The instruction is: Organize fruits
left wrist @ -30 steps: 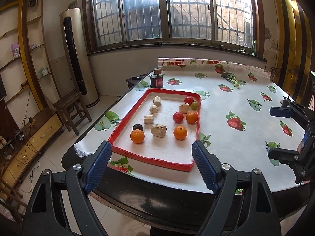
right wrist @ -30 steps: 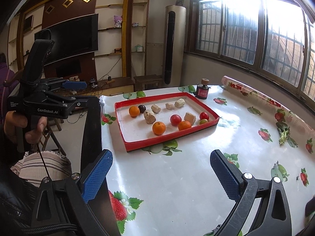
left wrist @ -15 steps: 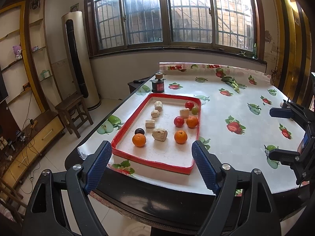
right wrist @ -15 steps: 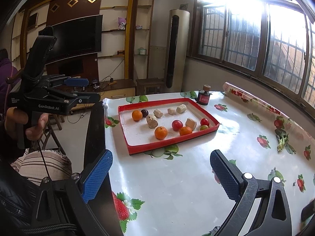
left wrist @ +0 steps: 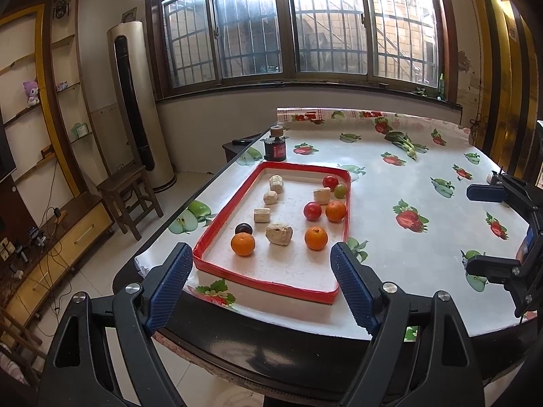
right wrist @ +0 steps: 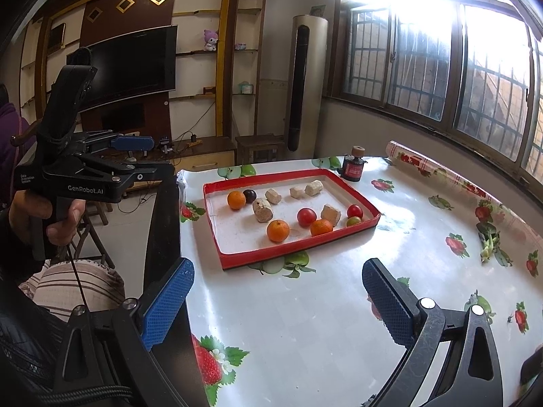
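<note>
A red-rimmed tray (left wrist: 220, 224) (right wrist: 212, 217) on the table holds three oranges (left wrist: 242, 244) (left wrist: 316, 238) (left wrist: 335, 211), two red tomatoes (left wrist: 312, 211) (left wrist: 330, 181), a small green fruit (left wrist: 340, 191), a dark plum (left wrist: 243, 228) and several beige chunks (left wrist: 279, 233). My left gripper (left wrist: 260, 254) hangs open off the table's near edge, facing the tray's short side, holding nothing. My right gripper (right wrist: 278, 268) is open and empty above the tablecloth, short of the tray's long side. Each view shows the other gripper: the right gripper (left wrist: 485, 229) and the left gripper (right wrist: 149, 156).
A dark red-labelled jar (left wrist: 275, 147) stands just beyond the tray's far corner. A leafy green (left wrist: 404, 142) lies on the fruit-print tablecloth (left wrist: 390, 186) at the far right. A wooden stool (left wrist: 127, 186) and a tall air conditioner (left wrist: 139, 101) stand left of the table. A person's hand (right wrist: 30, 210) holds the left gripper.
Both grippers have drawn back slightly, so the tray looks a little smaller and lower in each view. Their jaws stay open, and no fruit has moved.
</note>
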Available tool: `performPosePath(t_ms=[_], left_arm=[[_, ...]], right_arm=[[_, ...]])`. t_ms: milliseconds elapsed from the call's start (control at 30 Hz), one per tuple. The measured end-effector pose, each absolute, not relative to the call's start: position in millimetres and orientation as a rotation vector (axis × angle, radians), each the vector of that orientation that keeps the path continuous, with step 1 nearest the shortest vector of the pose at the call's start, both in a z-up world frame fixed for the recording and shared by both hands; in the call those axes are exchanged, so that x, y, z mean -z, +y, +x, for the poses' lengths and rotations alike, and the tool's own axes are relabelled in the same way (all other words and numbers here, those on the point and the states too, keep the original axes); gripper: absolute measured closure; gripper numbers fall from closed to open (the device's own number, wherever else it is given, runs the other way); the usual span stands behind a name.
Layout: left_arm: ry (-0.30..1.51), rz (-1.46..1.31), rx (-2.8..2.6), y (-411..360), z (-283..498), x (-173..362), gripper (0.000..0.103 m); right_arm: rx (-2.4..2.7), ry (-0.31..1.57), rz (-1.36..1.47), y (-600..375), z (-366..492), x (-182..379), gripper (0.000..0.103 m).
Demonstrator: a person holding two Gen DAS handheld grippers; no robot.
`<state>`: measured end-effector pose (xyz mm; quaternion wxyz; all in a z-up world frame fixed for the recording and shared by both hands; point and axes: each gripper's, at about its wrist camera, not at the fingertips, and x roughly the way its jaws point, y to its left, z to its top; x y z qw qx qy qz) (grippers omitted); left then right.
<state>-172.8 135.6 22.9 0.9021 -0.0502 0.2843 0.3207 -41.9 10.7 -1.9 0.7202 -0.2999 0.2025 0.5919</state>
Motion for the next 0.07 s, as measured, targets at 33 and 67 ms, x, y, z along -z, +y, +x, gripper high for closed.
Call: performPosePath(t_ms=[33, 67], left_arm=[[0.589, -0.107, -0.661, 136.1, -172.6, -22.5, 0.019], [0.59, -0.11, -0.66, 136.3, -172.1, -22.1, 0.019]], right_arm=[[-1.308, 0.449, -0.663, 11.1, -41.6, 2.4, 0.003], [-1.307, 0.451, -0.662, 11.3, -41.0, 3.4, 0.003]])
